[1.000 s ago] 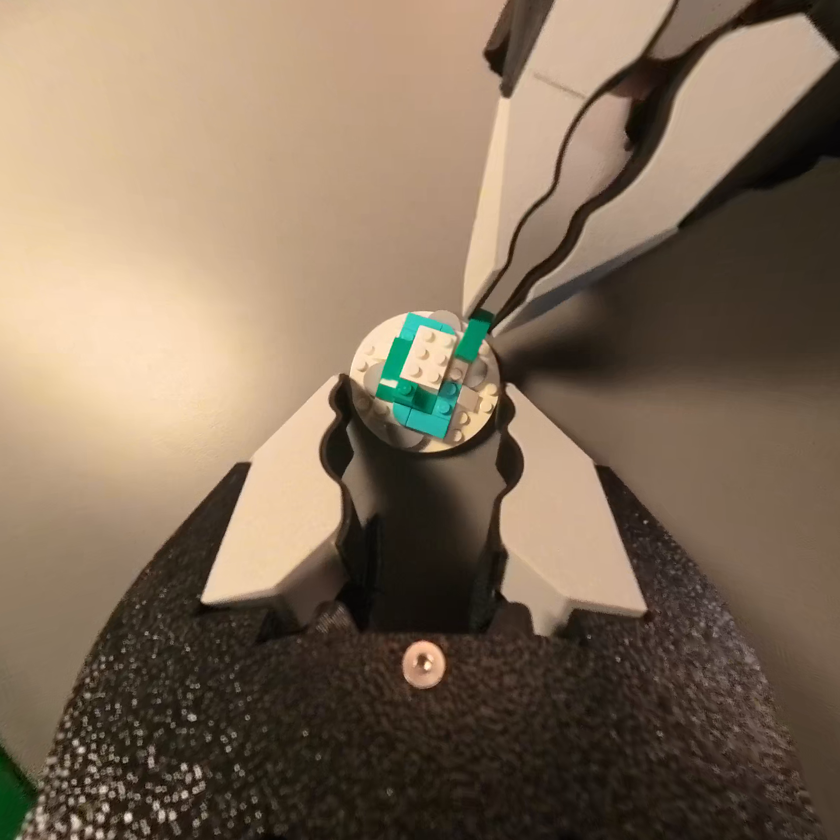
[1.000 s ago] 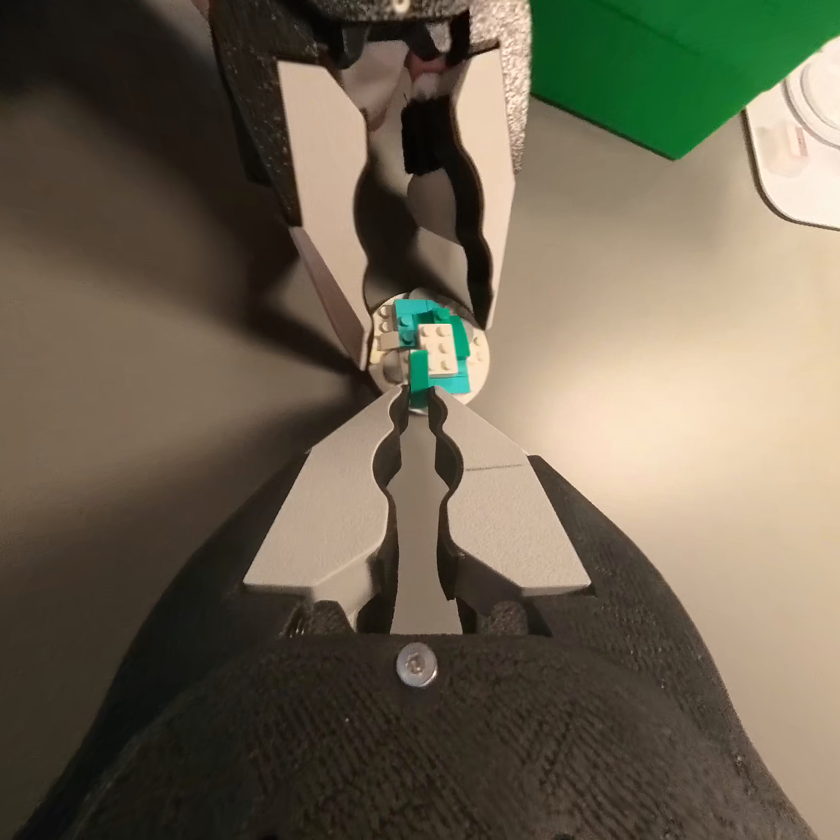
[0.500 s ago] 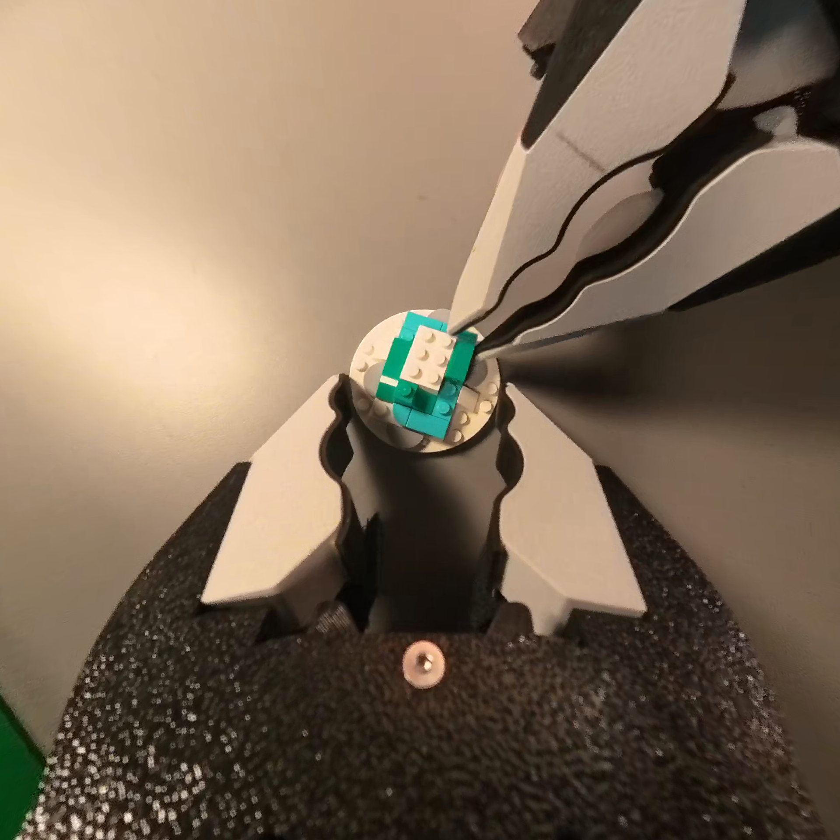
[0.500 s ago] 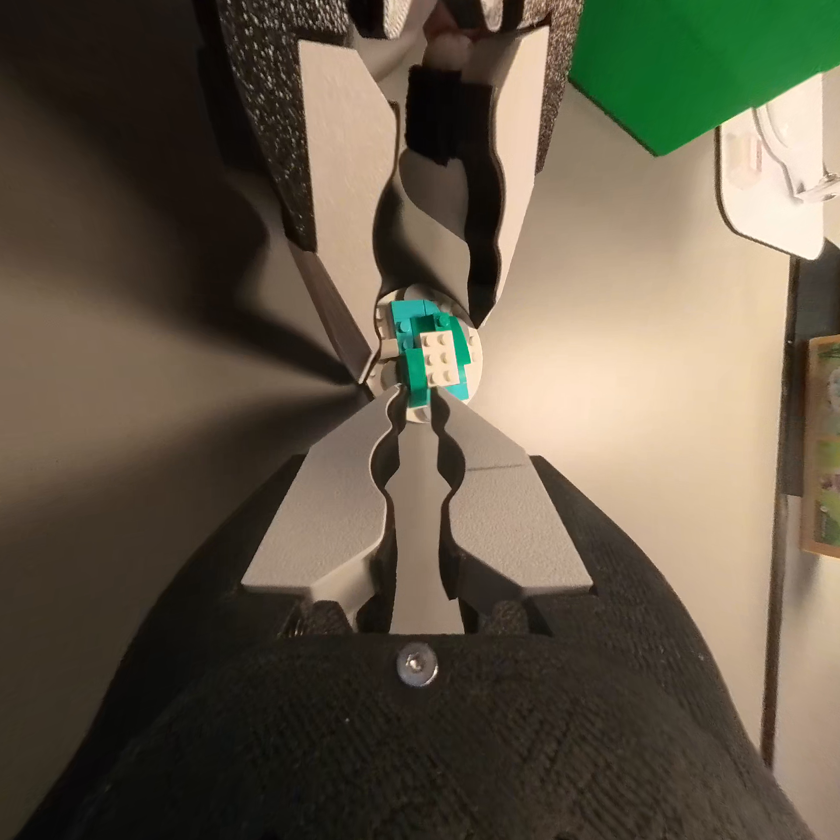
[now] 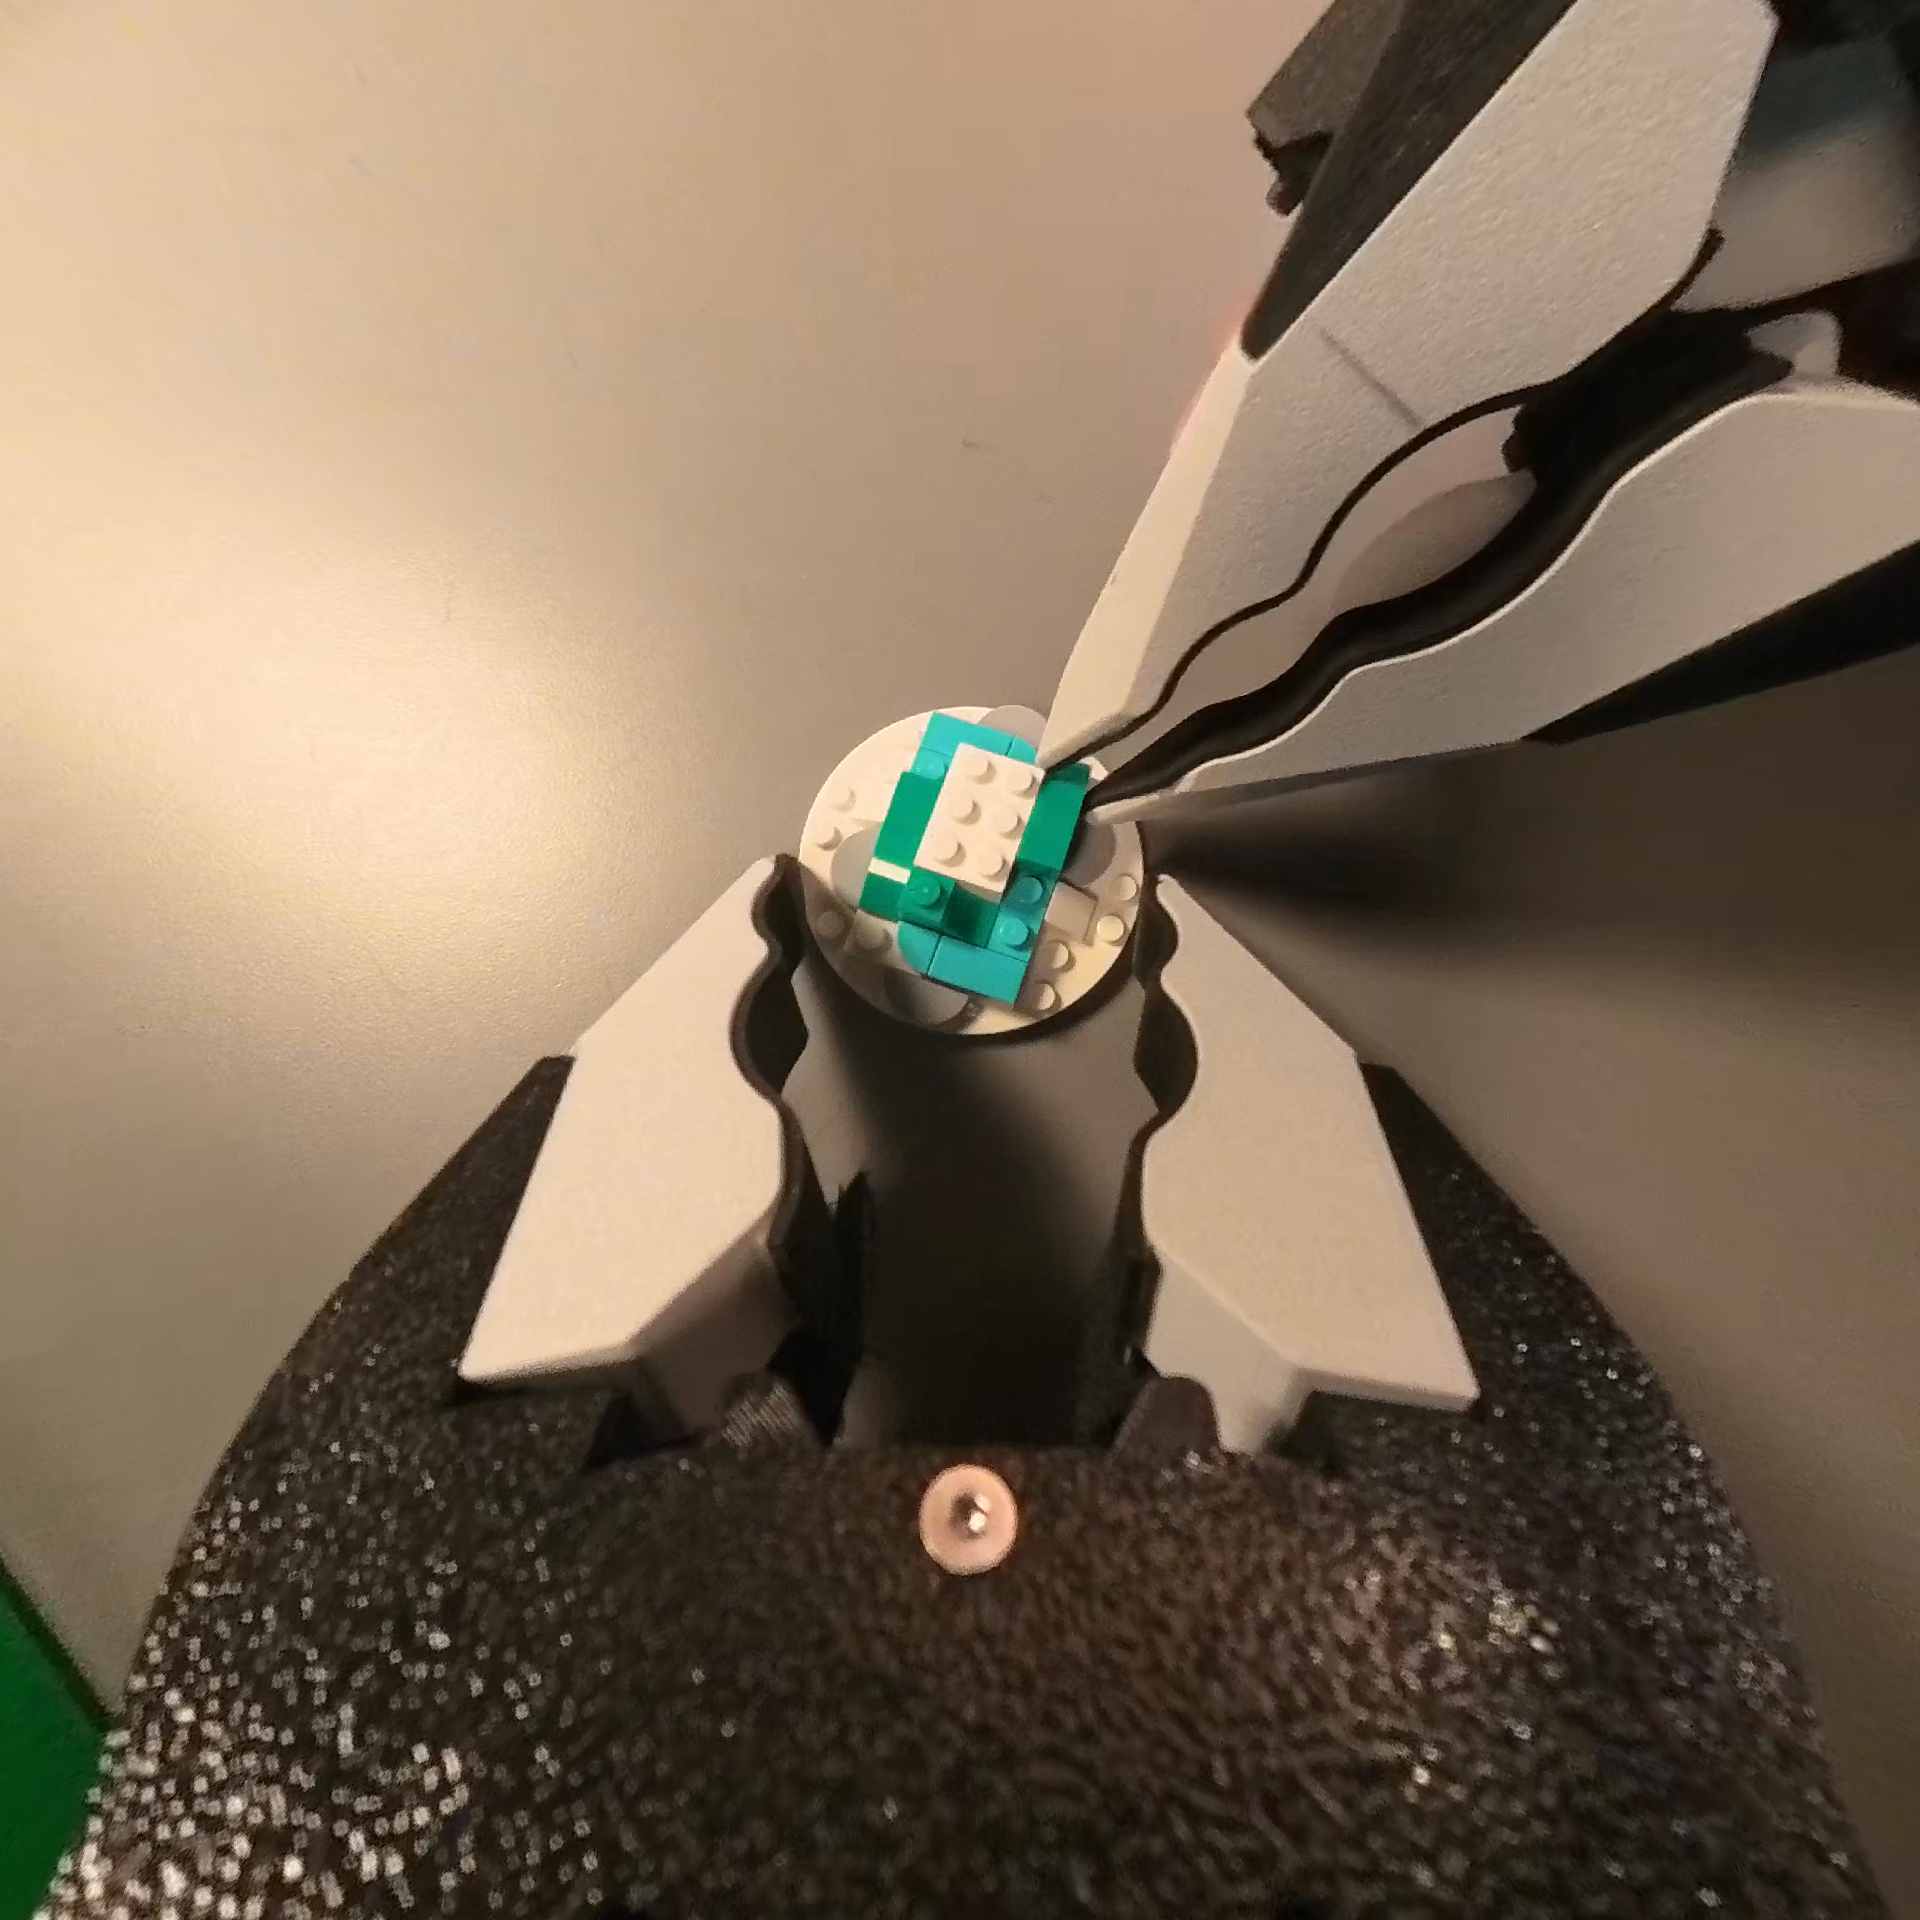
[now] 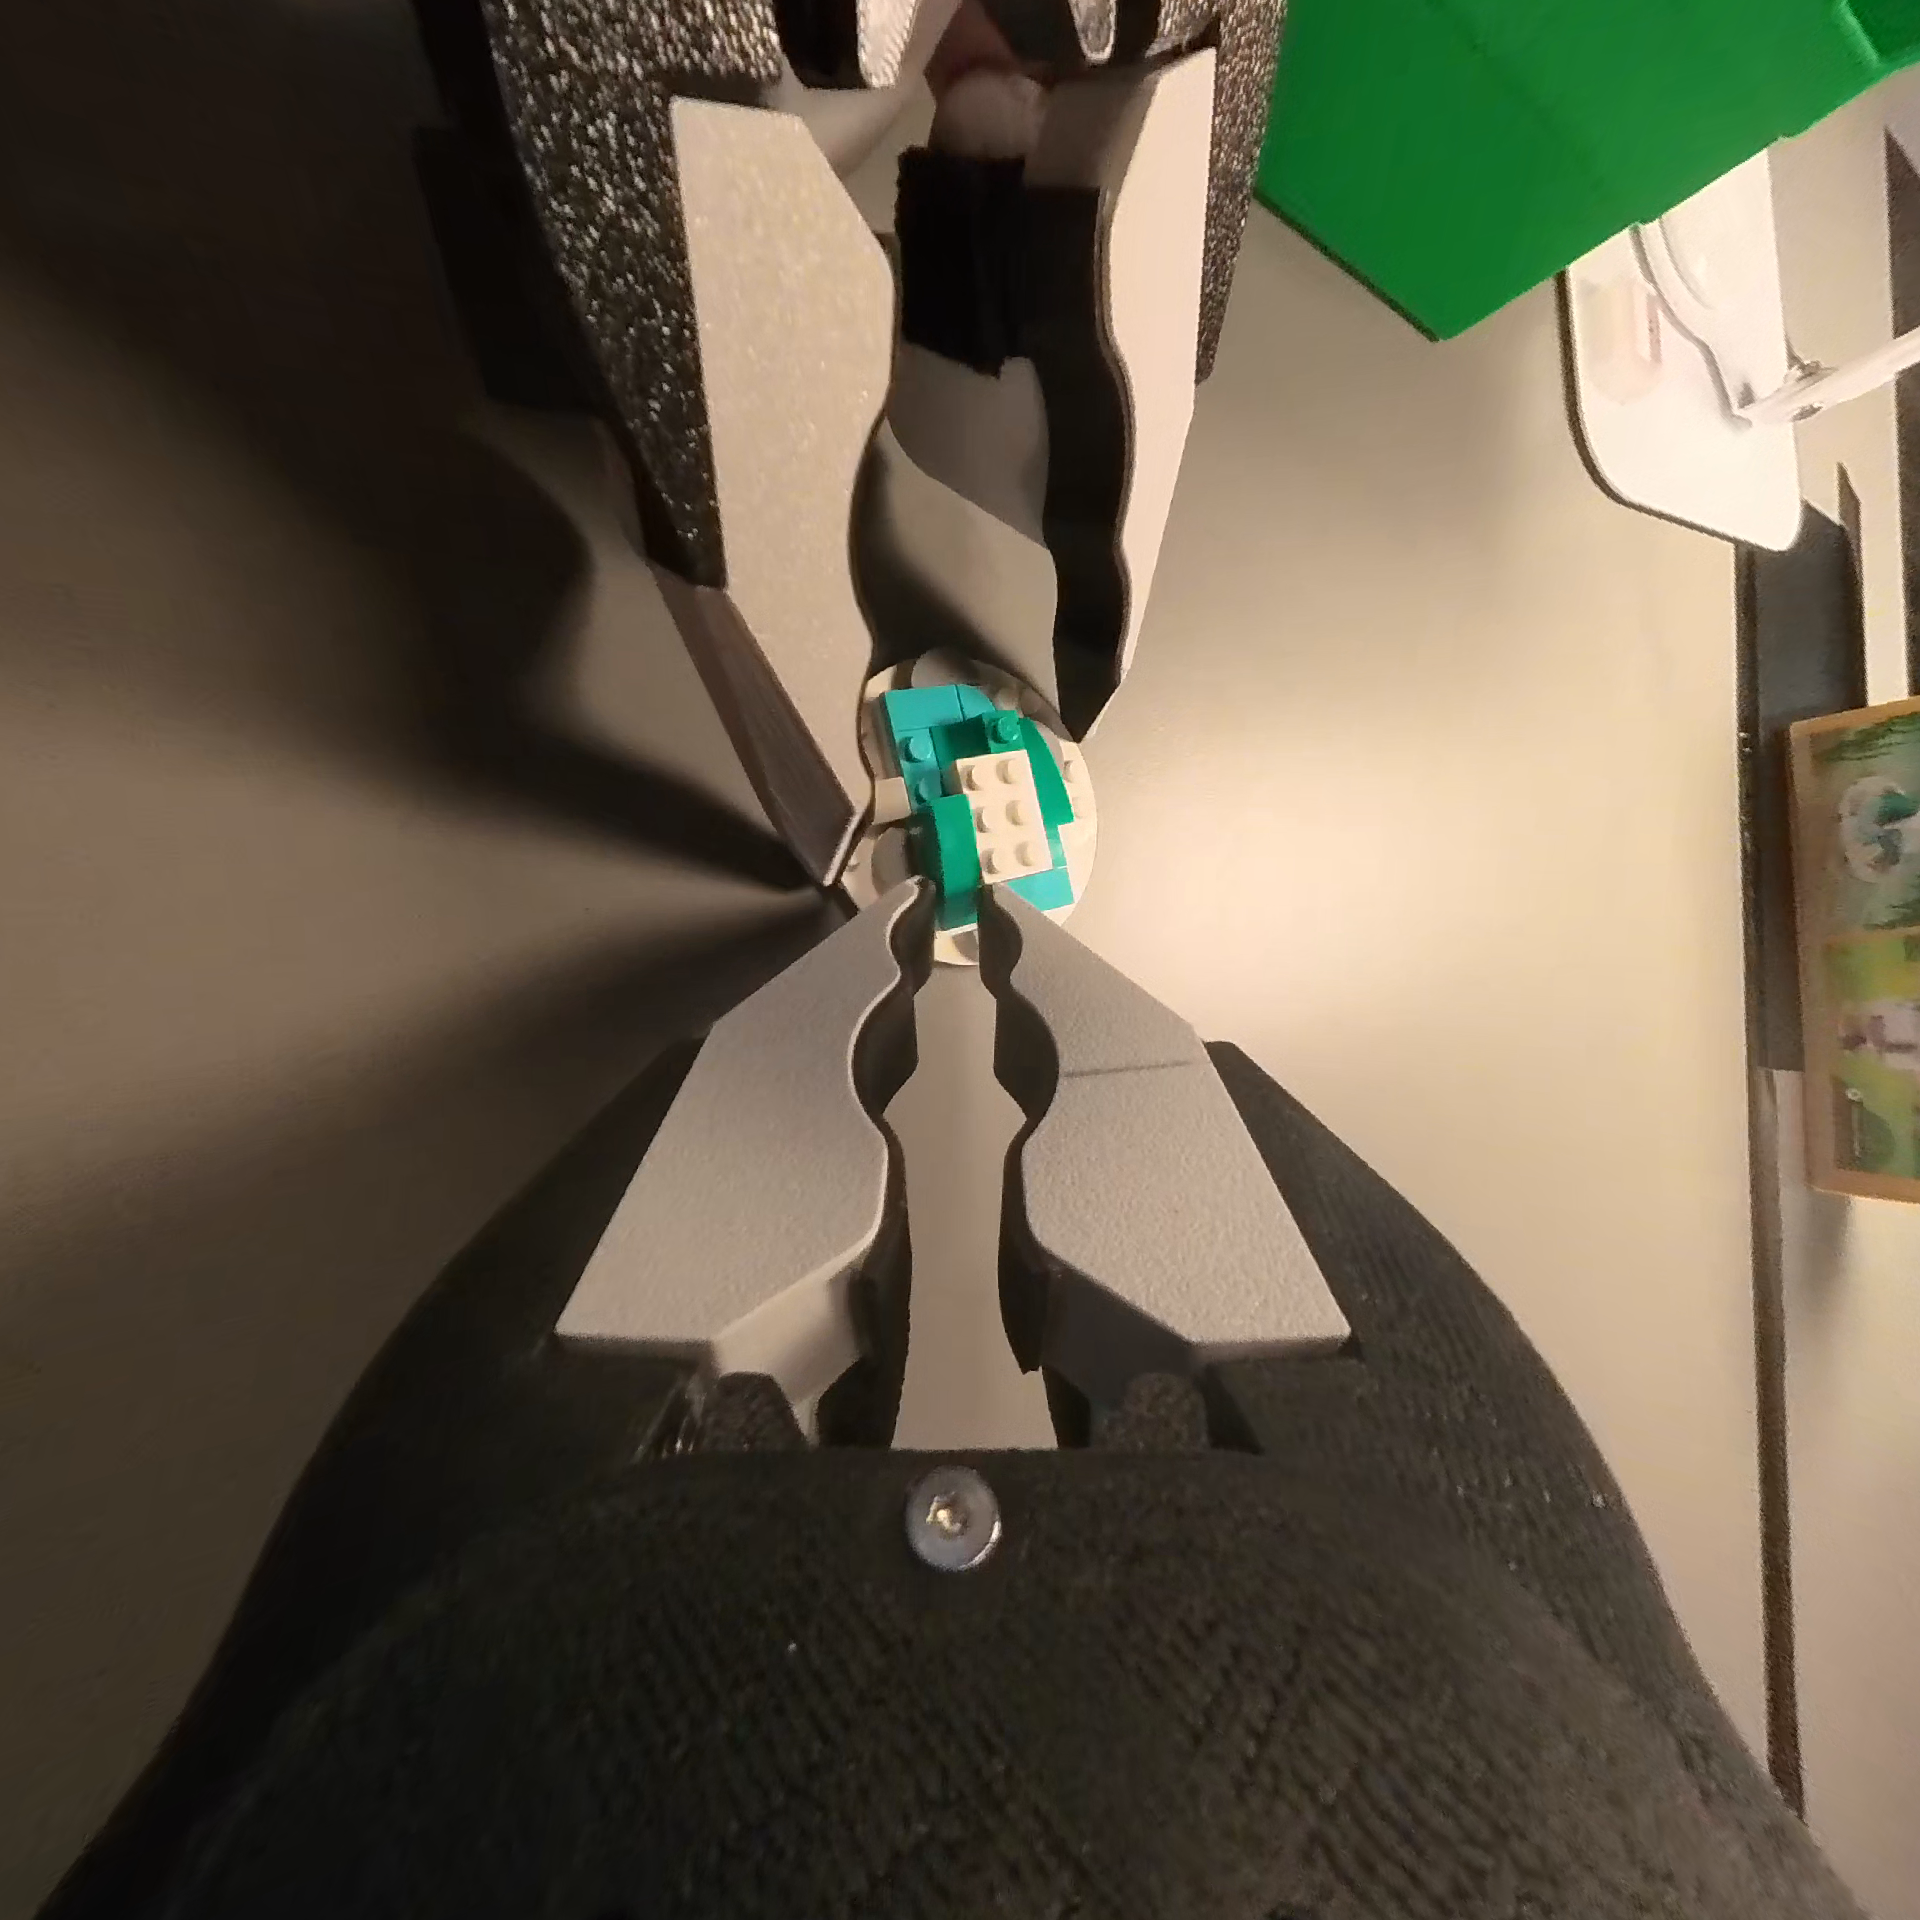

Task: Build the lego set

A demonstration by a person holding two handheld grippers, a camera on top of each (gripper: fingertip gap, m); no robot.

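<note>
A small lego model point(image 5: 971, 873) sits on a round grey plate point(image 5: 836, 821), with teal and green bricks around a white studded brick point(image 5: 982, 816). My left gripper point(image 5: 966, 883) is shut on the plate's rim and holds it from both sides. My right gripper point(image 5: 1075, 777) comes in from the upper right, shut on a dark green brick point(image 5: 1060, 821) that lies against the white brick's side. In the right wrist view my right gripper point(image 6: 956, 894) pinches the end of the green brick point(image 6: 951, 857), and the left gripper point(image 6: 961, 800) reaches in from the top around the plate point(image 6: 1083, 821).
A bright green box point(image 6: 1455, 135) stands at the upper right, and its corner shows in the left wrist view point(image 5: 31, 1683). A white tray point(image 6: 1714, 416) and a picture booklet point(image 6: 1860, 966) lie along the right edge. The beige tabletop point(image 5: 416, 520) lies under both grippers. Only a small space, under 4 cm, lies between the two pairs of fingers.
My right gripper has swung lower and brought the green brick from tilted above the plate's edge down flat beside the white brick. The left gripper has kept its hold on the plate.
</note>
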